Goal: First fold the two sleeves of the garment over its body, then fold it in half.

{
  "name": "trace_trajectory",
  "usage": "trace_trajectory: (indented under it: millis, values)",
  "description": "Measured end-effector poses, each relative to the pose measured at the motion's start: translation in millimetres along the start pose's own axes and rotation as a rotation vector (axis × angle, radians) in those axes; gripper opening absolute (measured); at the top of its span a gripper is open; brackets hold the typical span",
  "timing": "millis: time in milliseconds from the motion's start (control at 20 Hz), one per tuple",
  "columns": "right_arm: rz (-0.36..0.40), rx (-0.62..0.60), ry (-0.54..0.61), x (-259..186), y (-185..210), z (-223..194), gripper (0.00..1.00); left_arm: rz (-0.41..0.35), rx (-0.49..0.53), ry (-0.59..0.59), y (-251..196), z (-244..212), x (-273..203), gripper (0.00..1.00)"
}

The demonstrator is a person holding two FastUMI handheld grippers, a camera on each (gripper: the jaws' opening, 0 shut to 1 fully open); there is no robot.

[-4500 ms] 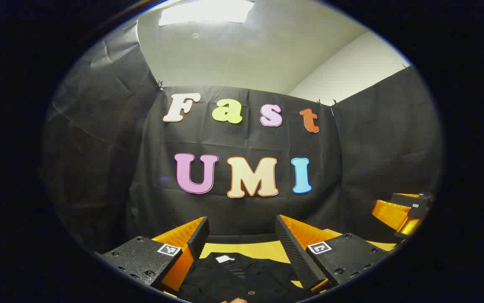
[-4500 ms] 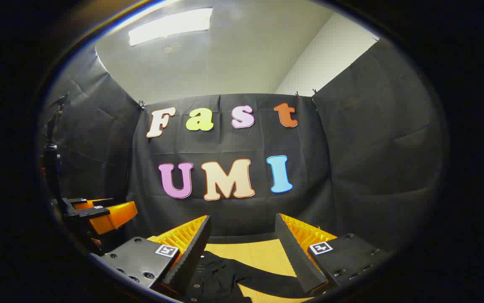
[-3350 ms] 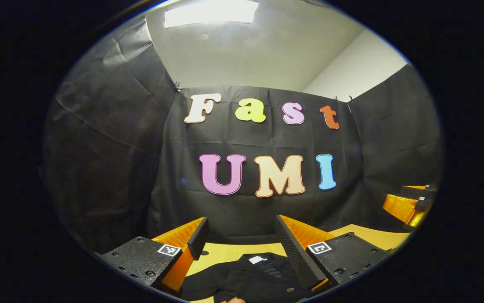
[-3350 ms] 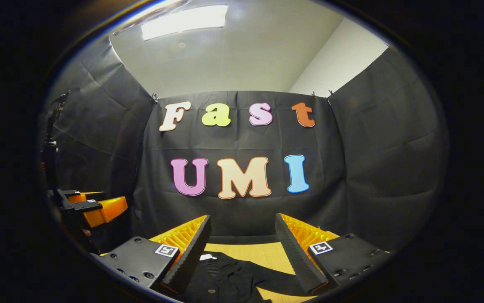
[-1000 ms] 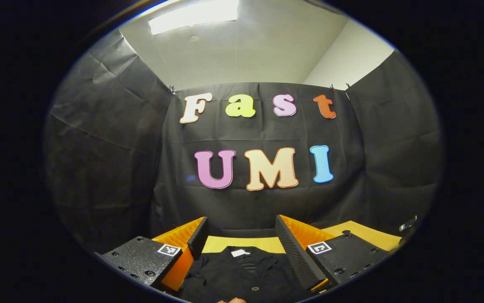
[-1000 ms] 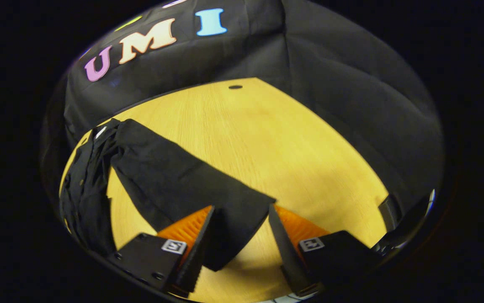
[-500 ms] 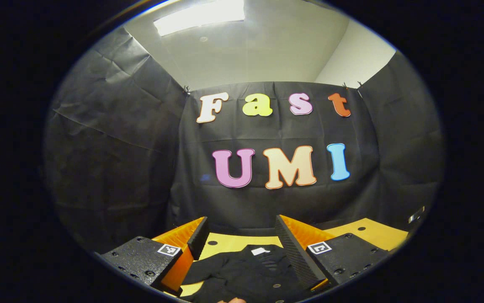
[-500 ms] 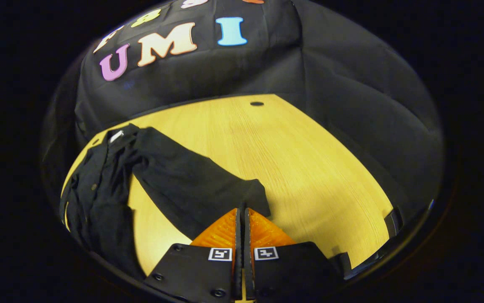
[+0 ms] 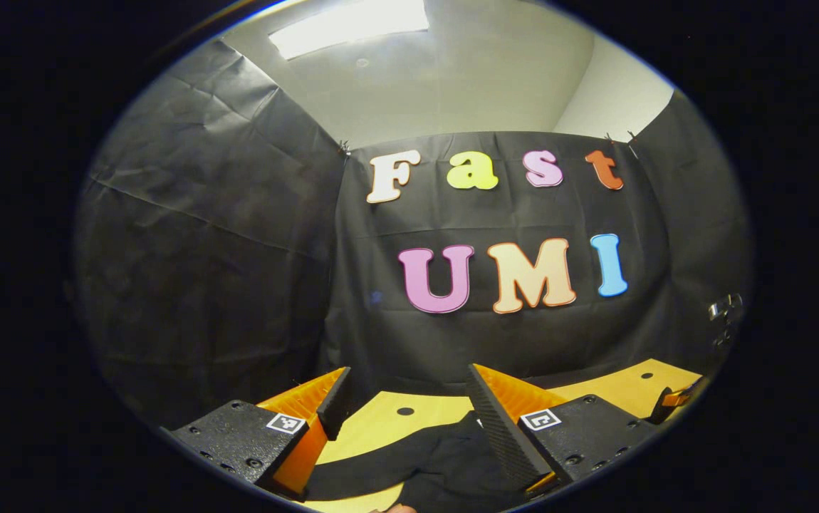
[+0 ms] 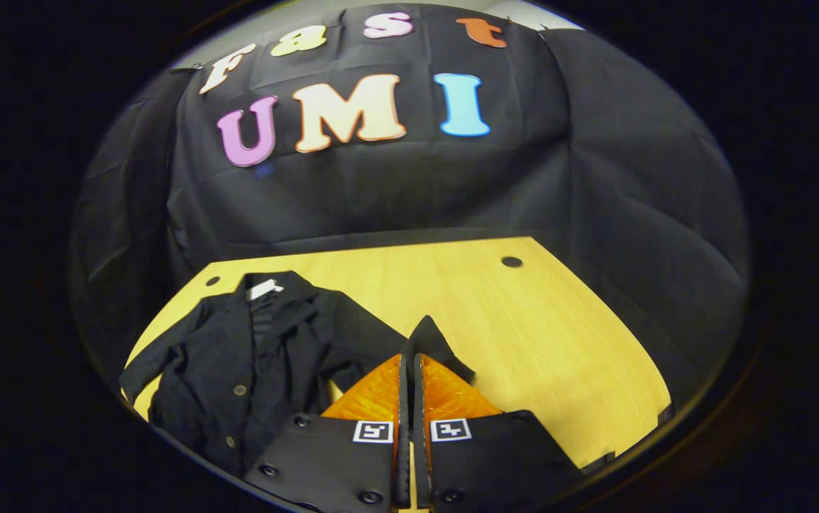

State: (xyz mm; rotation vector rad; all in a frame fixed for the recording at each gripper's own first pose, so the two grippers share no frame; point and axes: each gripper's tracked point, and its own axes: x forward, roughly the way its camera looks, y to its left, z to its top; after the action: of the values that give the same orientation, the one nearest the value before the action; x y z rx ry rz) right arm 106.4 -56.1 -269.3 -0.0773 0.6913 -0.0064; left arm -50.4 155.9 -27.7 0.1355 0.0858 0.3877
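A black button-up garment (image 10: 238, 363) lies face up on the wooden table (image 10: 545, 342), collar toward the far wall. My right gripper (image 10: 409, 356) is shut on the end of one sleeve (image 10: 429, 338), which pokes up past the fingertips just beside the garment's body. In the left gripper view my left gripper (image 9: 407, 374) stands open above the table, holding nothing. Below its fingers lie part of the garment (image 9: 452, 459) and its other sleeve (image 9: 360, 472), stretched out flat to the left.
The table has round holes near its back edge (image 10: 511, 261) (image 9: 405, 411). Black cloth walls close in the back and both sides. Bare wood (image 10: 580, 385) stretches to the right of the garment. A small piece of gripper gear (image 9: 674, 401) shows at the table's right edge.
The right gripper closed on the sleeve's end about half a second ago and has carried it in toward the garment's body. The left gripper has turned left, staying open.
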Motion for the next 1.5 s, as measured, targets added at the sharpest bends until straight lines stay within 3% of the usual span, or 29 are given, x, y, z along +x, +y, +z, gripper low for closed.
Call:
trace_trajectory:
  millis: [50,400,700,1100,1500]
  values:
    - [0.015,-0.018,-0.011,2,17,8,0.05,0.010,-0.003,0.005,10,-2,3,0.93]
    - [0.139,-0.087,-0.048,16,132,42,0.05,0.087,0.000,0.039,81,-20,11,0.97]
    - [0.230,-0.121,-0.057,29,226,49,0.05,0.116,0.013,0.083,129,-42,21,0.96]
    - [0.264,-0.168,-0.023,51,327,35,0.05,0.109,0.000,0.164,186,-83,38,0.97]
    - [0.299,-0.206,0.036,70,402,15,0.05,0.124,-0.038,0.253,225,-131,34,0.94]
